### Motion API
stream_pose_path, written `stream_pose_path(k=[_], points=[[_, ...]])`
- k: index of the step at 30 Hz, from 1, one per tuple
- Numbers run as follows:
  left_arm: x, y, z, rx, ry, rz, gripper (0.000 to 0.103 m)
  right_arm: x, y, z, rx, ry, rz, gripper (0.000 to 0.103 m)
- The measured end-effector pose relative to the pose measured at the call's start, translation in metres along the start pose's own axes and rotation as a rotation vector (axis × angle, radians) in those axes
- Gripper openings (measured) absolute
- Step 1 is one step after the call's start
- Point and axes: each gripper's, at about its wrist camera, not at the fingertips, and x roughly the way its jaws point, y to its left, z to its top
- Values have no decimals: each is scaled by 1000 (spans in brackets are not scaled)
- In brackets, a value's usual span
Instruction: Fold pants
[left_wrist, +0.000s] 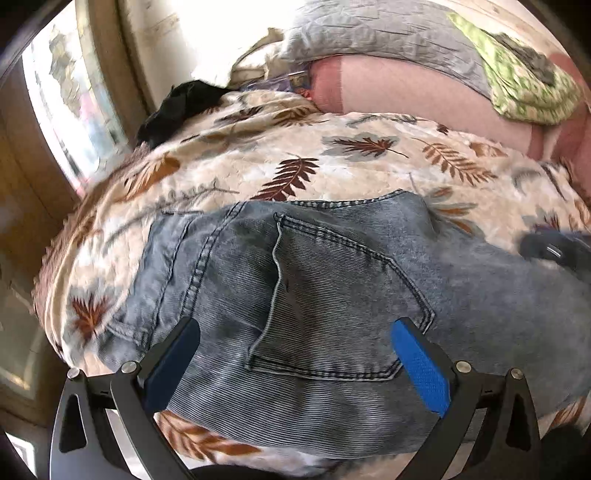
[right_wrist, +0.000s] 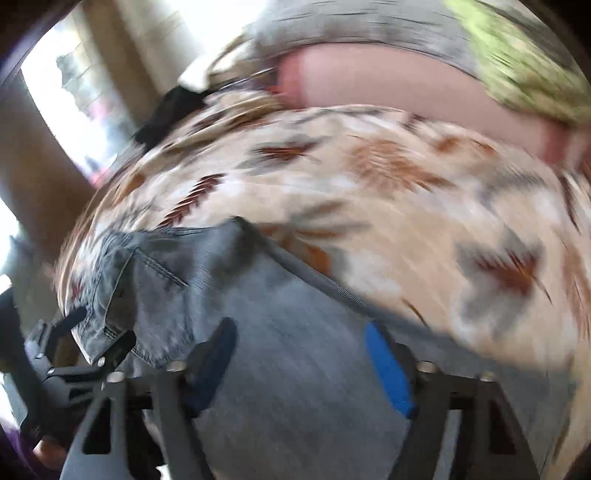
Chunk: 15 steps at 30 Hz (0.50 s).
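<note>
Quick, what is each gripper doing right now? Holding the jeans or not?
Left gripper: jaws open above the jeans, holding nothing.
Right gripper: jaws open over the jeans, holding nothing.

one pair of jeans (left_wrist: 314, 295), one leaf-print blanket (left_wrist: 295, 147), two tongs, left tongs (left_wrist: 295, 365), right tongs (right_wrist: 303, 365), one grey pillow (left_wrist: 369, 33)

your jeans (left_wrist: 332, 288) lie on the blanket (left_wrist: 332, 162), pillows (left_wrist: 388, 37) behind them, a dark cloth (left_wrist: 177, 107) far left.
</note>
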Motion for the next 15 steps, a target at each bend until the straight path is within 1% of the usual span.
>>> stream_pose_path(k=[2,4,7,9,11,12,15], points=[[2,4,2,35,-8,-60,103,22,12,12,-71,36,16,55],[0,6,0,69,-9,-135,103,41,20,20,-145,57,-4,55],[3,11,1,91,20,-265,103,58,22,23,-196,91,27,55],[5,13,1,88,34,-309,103,68,20,27,-209,109,26,55],[9,14,2,94,60,-344,103,78,15,30,-208,136,52,55],[12,15,2,96,74,-354,103,82,13,32,-208,146,64,50],[15,15,2,92,97,-369,103,95,9,36,-210,174,64,49]])
